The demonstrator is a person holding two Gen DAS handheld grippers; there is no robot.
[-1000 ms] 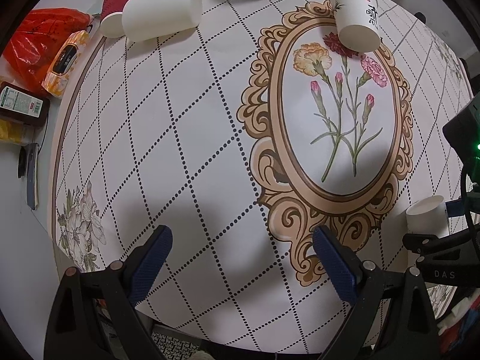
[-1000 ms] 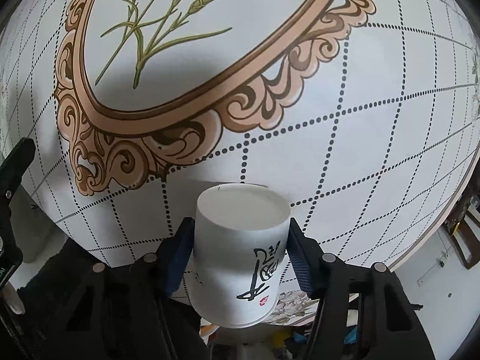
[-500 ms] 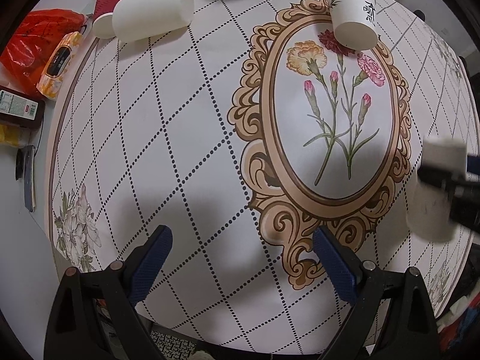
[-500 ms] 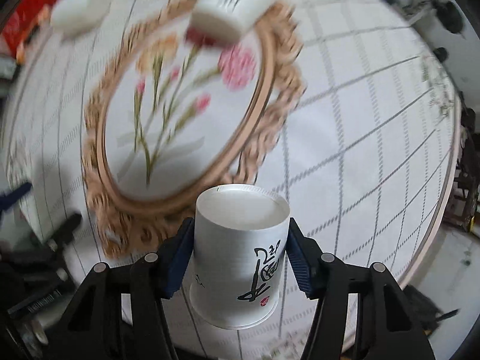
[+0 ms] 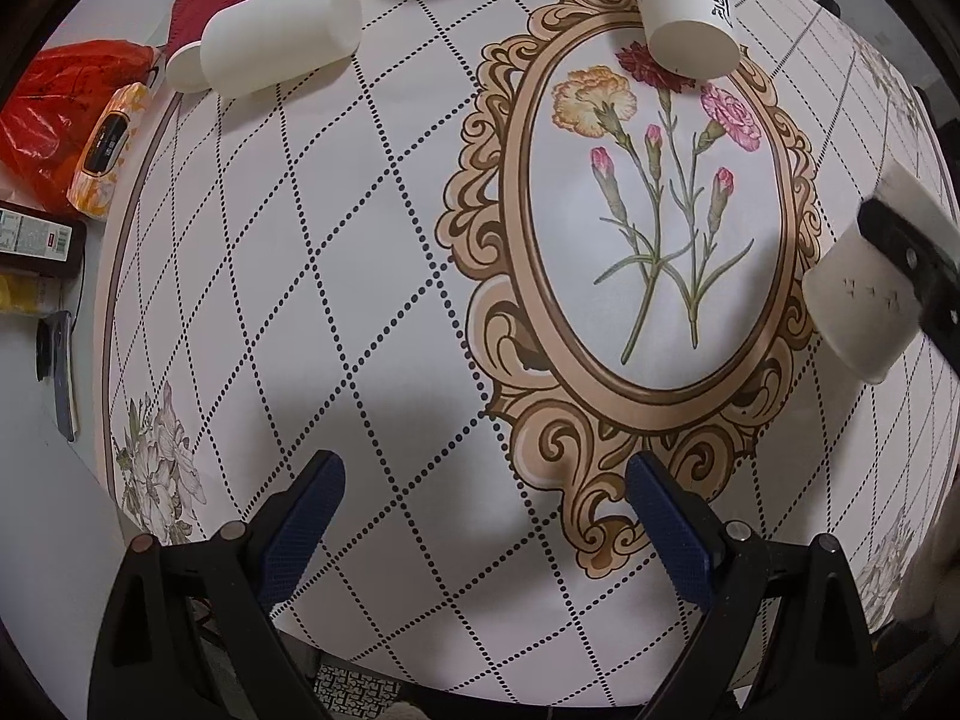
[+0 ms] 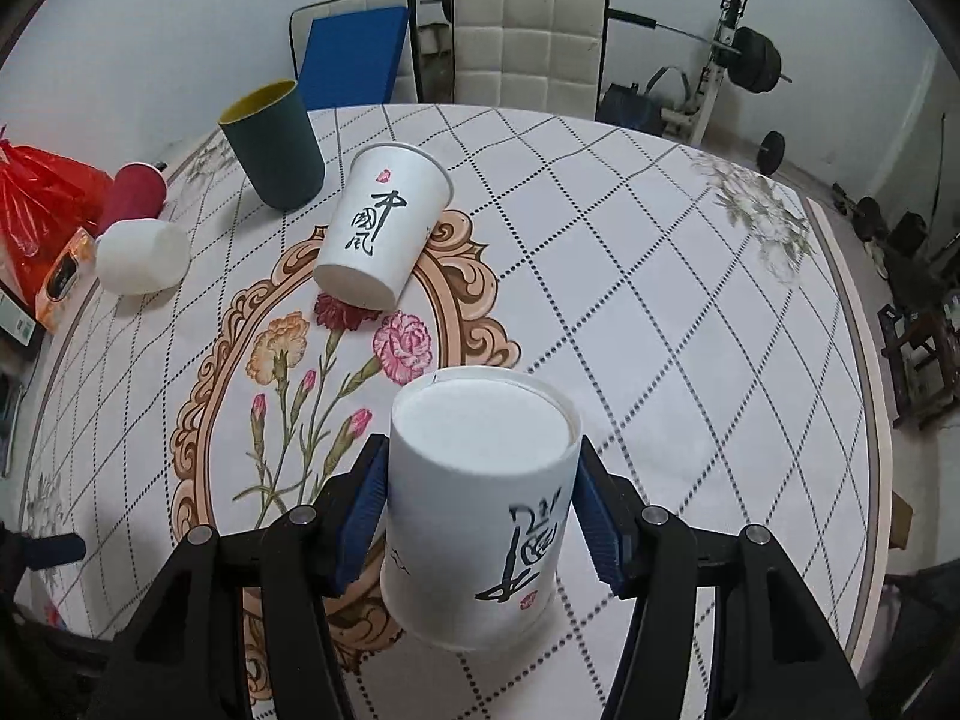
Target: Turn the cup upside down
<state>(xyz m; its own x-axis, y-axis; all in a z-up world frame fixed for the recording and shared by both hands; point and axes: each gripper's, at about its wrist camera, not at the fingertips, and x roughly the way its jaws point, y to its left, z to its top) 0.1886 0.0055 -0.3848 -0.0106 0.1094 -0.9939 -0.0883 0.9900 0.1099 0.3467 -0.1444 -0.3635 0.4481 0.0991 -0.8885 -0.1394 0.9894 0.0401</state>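
My right gripper [image 6: 480,510] is shut on a white paper cup [image 6: 480,504] with black calligraphy, held above the table with its flat base toward the camera and its rim toward me. The cup also shows at the right edge of the left wrist view [image 5: 870,300], tilted in the air. My left gripper [image 5: 480,516] is open and empty above the near part of the table. A second calligraphy cup [image 6: 384,222] lies on its side at the far end of the flower medallion.
On the round patterned table [image 6: 690,300] stand a dark green cup [image 6: 273,144] upright, and a plain white cup [image 6: 141,255] and a red cup [image 6: 135,192] on their sides at the left. A red bag [image 6: 42,210] and packets lie beyond the left edge. Chairs stand behind.
My right gripper has swung up with the cup, from pointing down at the table to looking across it. The cup has moved up and right in the left wrist view. The left gripper stayed open.
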